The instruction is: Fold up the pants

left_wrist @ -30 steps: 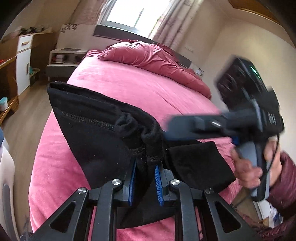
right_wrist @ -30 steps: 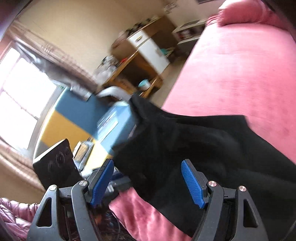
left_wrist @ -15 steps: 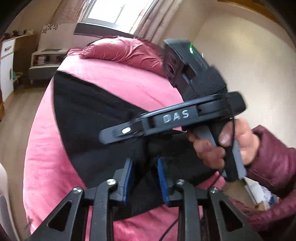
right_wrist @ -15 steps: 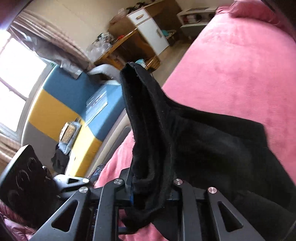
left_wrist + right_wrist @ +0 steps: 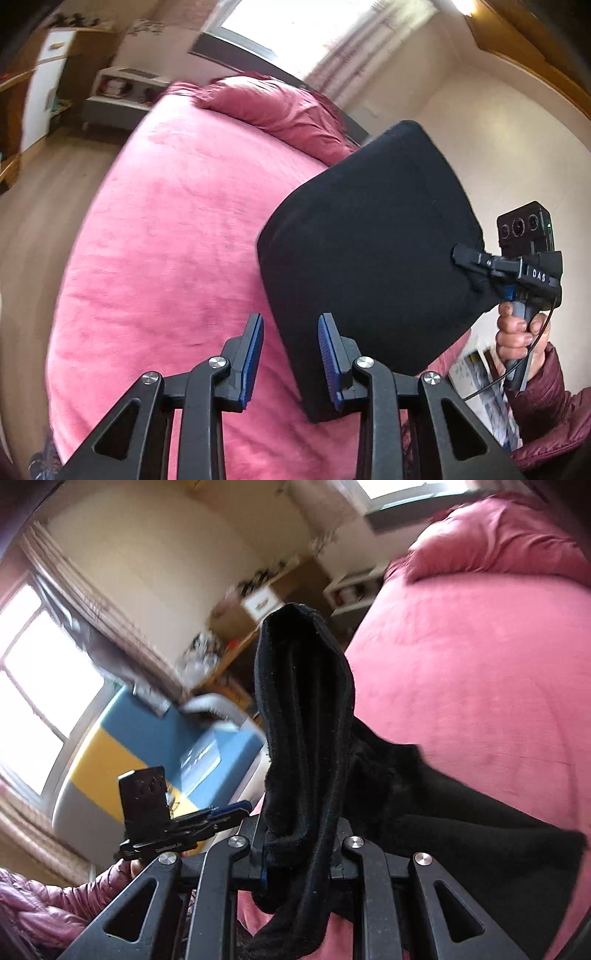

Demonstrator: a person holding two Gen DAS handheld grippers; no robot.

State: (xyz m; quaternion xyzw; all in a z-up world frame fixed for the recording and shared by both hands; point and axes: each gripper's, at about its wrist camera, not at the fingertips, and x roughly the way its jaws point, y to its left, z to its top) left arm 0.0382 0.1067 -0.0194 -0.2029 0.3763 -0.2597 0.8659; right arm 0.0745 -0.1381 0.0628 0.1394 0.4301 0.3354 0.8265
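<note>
The black pants (image 5: 369, 251) are folded into a compact bundle and hang in the air above the pink bed (image 5: 166, 240). My right gripper (image 5: 467, 258) is shut on their right edge. In the right wrist view the pants (image 5: 306, 716) stand up thick between the shut jaws of the right gripper (image 5: 299, 853), the rest draping right over the bed (image 5: 480, 664). My left gripper (image 5: 290, 354) is open and empty, its right finger just left of the bundle's lower edge. The left gripper also shows in the right wrist view (image 5: 229, 812), to the left.
A pink pillow (image 5: 273, 107) lies at the head of the bed under the window. A low shelf (image 5: 118, 92) and a white cabinet (image 5: 44, 81) stand left of the bed. A blue and yellow sofa (image 5: 147, 746) stands by the bed's foot.
My left gripper has opened and let go of the pants. My right gripper, shut on them, has lifted the bundle off the bed and moved it right.
</note>
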